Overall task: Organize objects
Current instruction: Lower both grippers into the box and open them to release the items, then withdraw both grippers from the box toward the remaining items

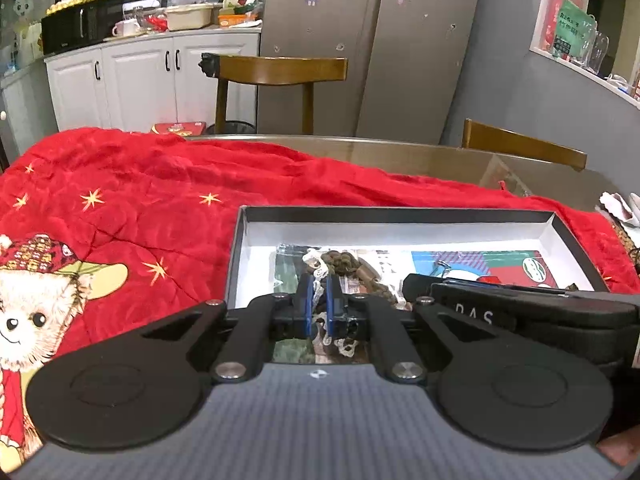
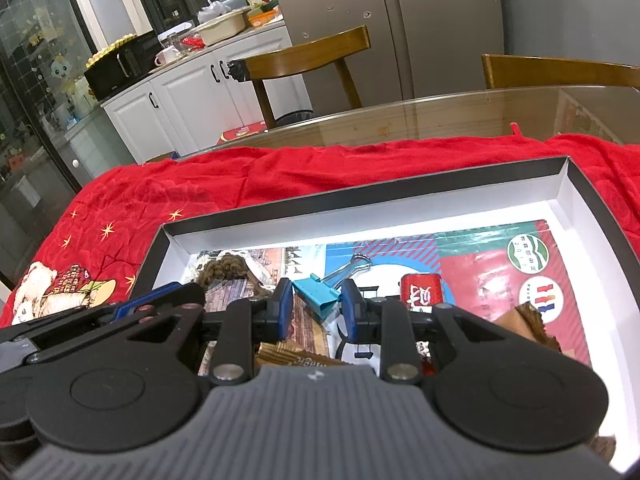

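Note:
A black box with a white inside lies on a red blanket. It holds printed cards, a brown knotted cord, a teal binder clip and a small red item. My left gripper is over the box's left part, shut on a strip of white lace trim. My right gripper is open over the box, with the teal binder clip lying between and just beyond its blue pads. The other gripper shows at the side of each wrist view.
The red blanket with a bear print covers a glass-topped table. Two wooden chairs stand beyond it. White cabinets and a steel fridge are behind. A brown wrapper lies in the box at right.

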Action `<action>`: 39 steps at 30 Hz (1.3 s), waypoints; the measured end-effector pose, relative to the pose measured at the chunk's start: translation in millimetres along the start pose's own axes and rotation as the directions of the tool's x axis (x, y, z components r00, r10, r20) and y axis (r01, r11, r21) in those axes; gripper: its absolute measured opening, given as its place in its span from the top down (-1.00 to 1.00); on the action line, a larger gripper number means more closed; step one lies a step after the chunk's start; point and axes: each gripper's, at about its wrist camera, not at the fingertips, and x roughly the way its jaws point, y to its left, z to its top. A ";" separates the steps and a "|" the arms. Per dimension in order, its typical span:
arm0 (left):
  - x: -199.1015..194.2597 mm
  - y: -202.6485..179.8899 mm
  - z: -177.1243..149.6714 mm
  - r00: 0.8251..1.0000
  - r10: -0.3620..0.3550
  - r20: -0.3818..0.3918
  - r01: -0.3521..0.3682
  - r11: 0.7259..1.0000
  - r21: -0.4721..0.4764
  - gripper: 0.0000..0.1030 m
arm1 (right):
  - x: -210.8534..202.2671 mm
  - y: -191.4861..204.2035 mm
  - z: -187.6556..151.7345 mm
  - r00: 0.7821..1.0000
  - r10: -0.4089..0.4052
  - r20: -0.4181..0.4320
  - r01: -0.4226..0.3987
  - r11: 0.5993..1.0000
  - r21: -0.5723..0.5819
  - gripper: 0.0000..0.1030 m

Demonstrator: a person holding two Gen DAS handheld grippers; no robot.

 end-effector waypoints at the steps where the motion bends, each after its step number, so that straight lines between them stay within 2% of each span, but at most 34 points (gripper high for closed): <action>1: -0.6 -0.4 0.1 1.000 0.004 0.004 -0.004 1.000 0.004 0.84 | 0.1 0.3 0.0 1.000 0.001 0.000 -0.001 1.000 0.001 0.42; 8: 3.5 1.1 -1.2 1.000 -0.001 -0.009 0.001 1.000 0.002 0.84 | 1.0 -0.4 -0.6 1.000 0.011 0.005 -0.011 1.000 0.009 0.32; 9: 4.3 1.6 -1.2 1.000 -0.001 -0.010 0.001 1.000 0.002 0.84 | 1.0 -0.2 -0.5 1.000 0.012 0.006 -0.012 1.000 0.011 0.11; 14: 2.3 0.9 1.3 1.000 0.002 -0.012 -0.002 1.000 0.018 0.84 | 0.5 1.0 -0.2 1.000 0.004 0.013 -0.004 1.000 -0.003 -0.07; 18: -4.8 3.2 7.6 1.000 0.010 -0.003 -0.009 0.999 0.046 0.80 | -6.3 0.0 0.9 0.999 0.031 0.043 -0.031 0.999 0.015 -0.25; 22: -16.9 12.8 17.1 1.000 -0.023 0.015 0.023 1.000 0.013 0.57 | -19.2 0.7 6.4 0.995 0.046 0.089 -0.046 0.999 0.000 -0.33; 27: -36.2 23.3 28.9 0.997 -0.051 0.055 0.054 0.998 -0.040 -0.07 | -45.4 -4.7 20.1 0.986 0.092 0.140 -0.095 0.995 0.017 -0.49; 30: -55.0 24.5 33.1 0.990 -0.059 0.127 0.065 0.997 -0.037 -0.16 | -68.5 -4.3 25.6 0.971 0.138 0.194 -0.140 0.990 -0.004 -0.62; 34: -78.1 14.8 37.2 0.983 -0.039 0.181 0.041 0.999 -0.010 -0.22 | -101.2 3.7 30.3 0.956 0.132 0.261 -0.122 0.991 -0.055 -0.67; 37: -95.6 10.7 39.7 0.976 -0.061 0.210 0.066 0.998 -0.015 -0.34 | -127.0 7.8 29.2 0.939 0.144 0.311 -0.122 0.989 -0.089 -0.80; 39: -108.3 5.8 39.5 0.970 -0.089 0.228 0.096 0.995 -0.022 -0.41 | -143.7 6.4 26.0 0.929 0.150 0.337 -0.125 0.988 -0.096 -0.97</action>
